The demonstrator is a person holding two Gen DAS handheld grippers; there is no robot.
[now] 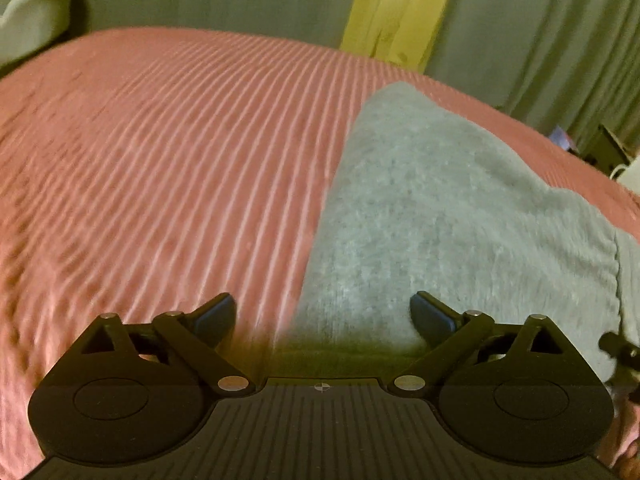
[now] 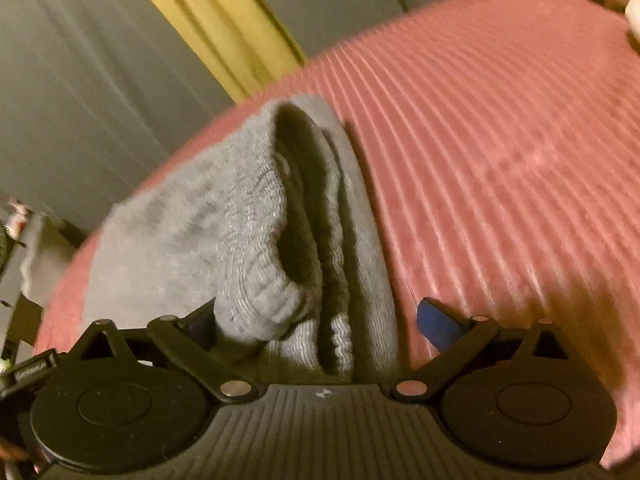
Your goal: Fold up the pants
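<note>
Grey knit pants [image 1: 440, 220] lie folded on a pink ribbed bedspread [image 1: 160, 160]. In the left wrist view they fill the right half, and their left edge runs down between my fingers. My left gripper [image 1: 324, 316] hangs just above that edge, open, with nothing pinched. In the right wrist view the ribbed waistband [image 2: 256, 216] of the pants [image 2: 160, 248] gapes in stacked layers. My right gripper [image 2: 316, 324] is open wide around the near end of those layers. The cloth drapes over its left finger, while its blue right pad [image 2: 436, 326] stands apart from the fabric.
Grey curtains [image 1: 540, 40] with a yellow strip [image 1: 396, 8] hang behind the bed. Pale pillows [image 1: 32, 12] sit at the far left corner. Dark furniture [image 1: 608, 148] stands beyond the bed's right edge. Bedspread [image 2: 500, 140] stretches to the right of the pants.
</note>
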